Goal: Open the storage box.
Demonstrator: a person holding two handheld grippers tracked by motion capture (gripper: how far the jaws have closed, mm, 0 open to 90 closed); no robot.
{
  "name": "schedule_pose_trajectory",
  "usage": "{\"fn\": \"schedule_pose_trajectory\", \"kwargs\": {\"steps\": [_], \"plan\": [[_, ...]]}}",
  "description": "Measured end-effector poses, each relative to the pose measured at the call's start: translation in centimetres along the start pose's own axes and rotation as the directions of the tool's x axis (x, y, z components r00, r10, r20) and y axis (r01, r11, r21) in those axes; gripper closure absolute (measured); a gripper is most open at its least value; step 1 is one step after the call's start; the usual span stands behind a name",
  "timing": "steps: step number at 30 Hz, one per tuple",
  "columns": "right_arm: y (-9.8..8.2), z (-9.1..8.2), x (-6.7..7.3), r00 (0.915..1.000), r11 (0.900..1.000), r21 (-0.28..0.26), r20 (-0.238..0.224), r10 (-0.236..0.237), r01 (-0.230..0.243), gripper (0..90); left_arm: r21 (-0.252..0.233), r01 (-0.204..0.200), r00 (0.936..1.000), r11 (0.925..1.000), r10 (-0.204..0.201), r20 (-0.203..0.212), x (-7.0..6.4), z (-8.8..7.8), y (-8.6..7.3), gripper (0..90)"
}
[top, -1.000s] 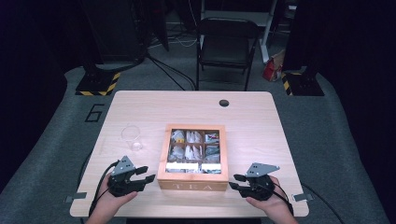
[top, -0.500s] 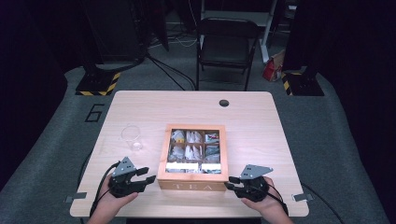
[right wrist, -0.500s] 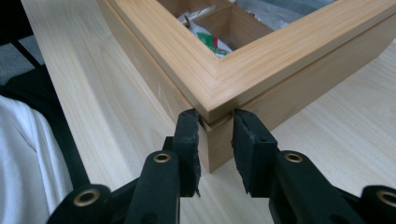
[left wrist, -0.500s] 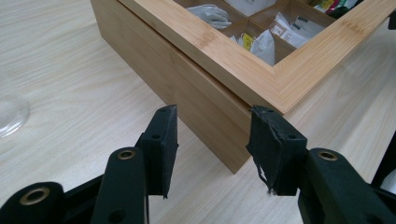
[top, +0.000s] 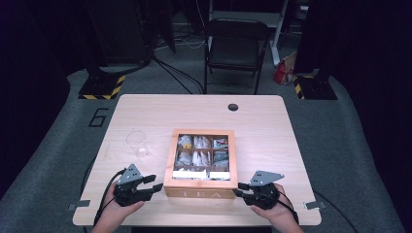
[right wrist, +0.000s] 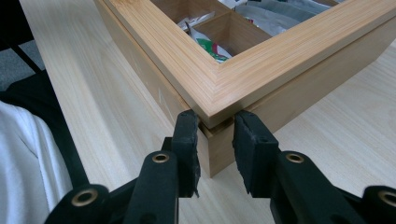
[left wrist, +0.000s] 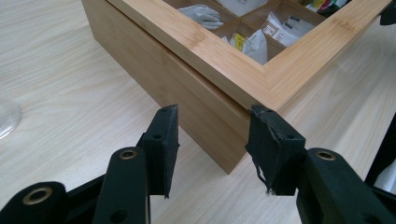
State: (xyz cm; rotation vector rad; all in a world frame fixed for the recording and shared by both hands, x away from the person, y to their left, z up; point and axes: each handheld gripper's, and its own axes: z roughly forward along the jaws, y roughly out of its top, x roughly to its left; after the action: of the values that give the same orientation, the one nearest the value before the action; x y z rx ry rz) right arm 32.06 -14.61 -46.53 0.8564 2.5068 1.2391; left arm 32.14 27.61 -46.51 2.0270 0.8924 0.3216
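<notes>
A wooden tea box (top: pixel 201 187) sits mid-table (top: pixel 262 126) — left tongs (top: pixel 156 183) and right tongs (top: pixel 238 189) flank its front corners.

Bare table (top: pixel 272 126) around the tea box (top: pixel 200 158); glass cup (top: pixel 137 142) left.

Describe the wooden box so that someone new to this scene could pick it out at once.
On the pale wooden table, look at the middle, near the front edge. The tea box sits there, square, bamboo-coloured, with sachets showing through its framed lid; the clear glass to its left is the only other item.
</notes>
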Motion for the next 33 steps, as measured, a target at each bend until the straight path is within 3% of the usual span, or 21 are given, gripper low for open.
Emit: {"fn": "schedule_pose_trajectory", "kwargs": {"steps": [5,13,14,22,31,33], "plan": [[0.4,-0.6,-0.2,0.9996,0.999,-0.034,-0.018,0.021,-0.022,70.2,-0.016,0.01,0.9999,0.9998,-0.01,0.014,-0.1,-0.3,0.0,52.7],[1.2,-1.3,-0.3,0.9994,0.997,-0.07,-0.018,0.028,-0.029,70.4,-0.041,-0.022,0.9994,0.9989,0.023,0.027,-0.9,-0.6,0.7,52.8],[1.2,-1.3,-0.3,0.9994,0.997,-0.07,-0.018,0.028,-0.029,70.4,-0.039,-0.007,0.9994,0.9992,0.009,0.033,-1.1,-0.5,0.8,52.8],[1.3,-1.4,-0.3,0.9992,0.996,-0.077,-0.02,0.033,-0.035,70.6,-0.026,-0.03,0.9982,0.9992,0.031,0.051,-1.9,0.2,1.7,52.9],[1.4,-1.5,-0.3,0.9992,0.996,-0.078,-0.018,0.036,-0.038,70.6,-0.026,-0.009,0.9992,0.9996,0.01,0.039,-2.1,0.4,2.3,52.8],[1.4,-1.5,-0.3,0.9991,0.996,-0.081,-0.019,0.038,-0.039,70.6,-0.018,-0.023,0.9991,0.9996,0.024,0.036,-2.0,0.4,2.5,52.8]]}}
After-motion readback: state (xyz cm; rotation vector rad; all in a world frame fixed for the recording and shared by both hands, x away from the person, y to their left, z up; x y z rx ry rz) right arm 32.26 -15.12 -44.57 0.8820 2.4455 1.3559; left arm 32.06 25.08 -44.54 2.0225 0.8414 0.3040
